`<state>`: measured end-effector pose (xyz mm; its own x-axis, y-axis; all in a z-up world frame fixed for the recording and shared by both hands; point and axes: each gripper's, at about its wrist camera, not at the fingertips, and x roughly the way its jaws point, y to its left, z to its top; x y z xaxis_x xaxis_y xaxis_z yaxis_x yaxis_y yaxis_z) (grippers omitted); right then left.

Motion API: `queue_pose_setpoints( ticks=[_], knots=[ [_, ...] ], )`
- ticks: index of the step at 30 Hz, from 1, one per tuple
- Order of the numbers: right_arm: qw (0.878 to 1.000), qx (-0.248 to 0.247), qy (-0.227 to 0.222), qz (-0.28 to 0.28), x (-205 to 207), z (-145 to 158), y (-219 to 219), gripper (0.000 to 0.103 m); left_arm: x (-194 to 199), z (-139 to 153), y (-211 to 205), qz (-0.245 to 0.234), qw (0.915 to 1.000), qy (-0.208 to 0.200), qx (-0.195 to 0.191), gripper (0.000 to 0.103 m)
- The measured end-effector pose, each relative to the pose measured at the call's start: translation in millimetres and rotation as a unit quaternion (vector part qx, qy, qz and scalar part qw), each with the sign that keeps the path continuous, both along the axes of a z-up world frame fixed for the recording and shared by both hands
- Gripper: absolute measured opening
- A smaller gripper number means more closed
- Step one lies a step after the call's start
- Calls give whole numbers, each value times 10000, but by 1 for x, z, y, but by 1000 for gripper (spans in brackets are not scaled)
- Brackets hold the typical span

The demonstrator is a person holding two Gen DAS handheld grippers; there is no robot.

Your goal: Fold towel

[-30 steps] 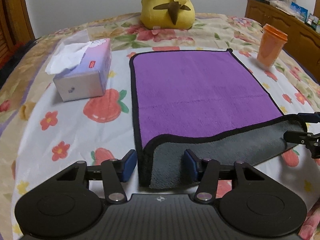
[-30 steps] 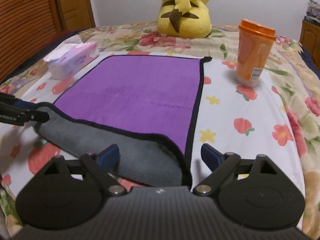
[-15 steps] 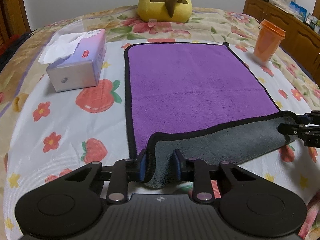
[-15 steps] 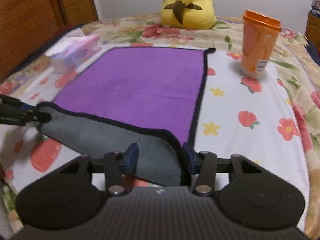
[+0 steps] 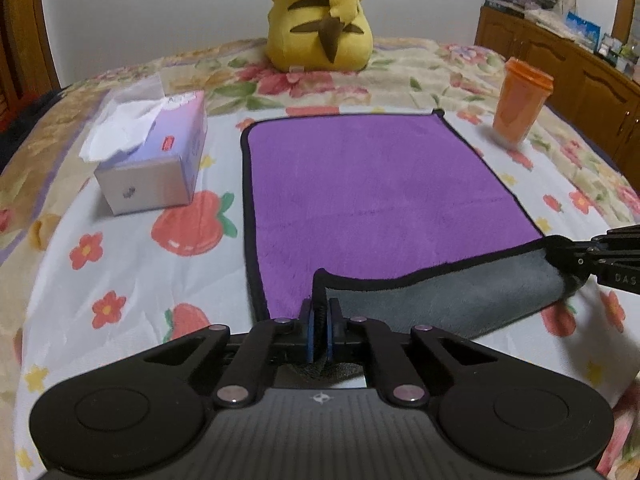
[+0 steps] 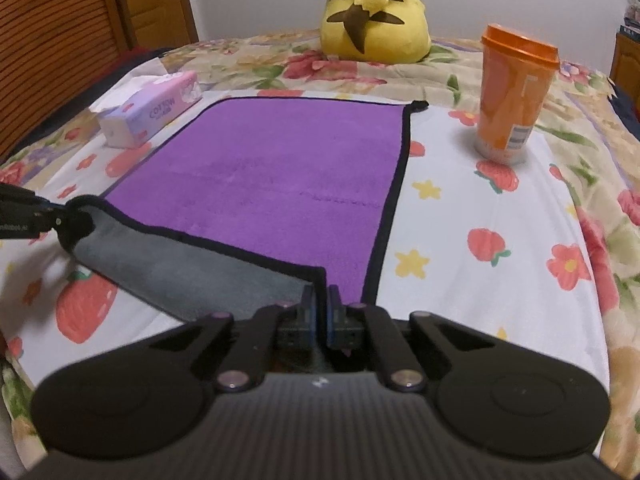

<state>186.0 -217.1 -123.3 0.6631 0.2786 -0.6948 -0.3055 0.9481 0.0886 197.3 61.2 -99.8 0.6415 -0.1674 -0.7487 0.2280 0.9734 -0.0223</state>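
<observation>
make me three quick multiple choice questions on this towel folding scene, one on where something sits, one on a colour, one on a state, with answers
1. Where is the tissue box relative to the towel?
A. on top of it
B. to its left, apart from it
C. to its right, touching it

2. What colour is the towel's turned-up underside?
A. grey
B. orange
C. yellow

3. What is the left tool doing?
A. open above the cup
B. shut on nothing
C. shut on the towel's near corner

Answers: B, bedsheet shows between box and towel; A, the lifted near edge shows grey beside the purple top; C, its pads pinch the black-edged corner, as the right tool does on the other corner.
</observation>
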Motion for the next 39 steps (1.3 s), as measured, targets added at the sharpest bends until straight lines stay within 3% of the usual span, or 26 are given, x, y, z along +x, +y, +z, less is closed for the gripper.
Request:
queue_pose_setpoints(
  ticks=[12,27,39],
  knots=[
    [9983,267,-510,13,4,18,-11,5,-3,21,-1,50,9986,-483,-197,8],
    [9964,367,-755,131,19,23,-13,5,0,36,-5,87,9956,-899,-254,8],
    [9960,284,-820,193,35,19,-13,4,25,29,-8,77,9952,-967,-159,8]
  ],
)
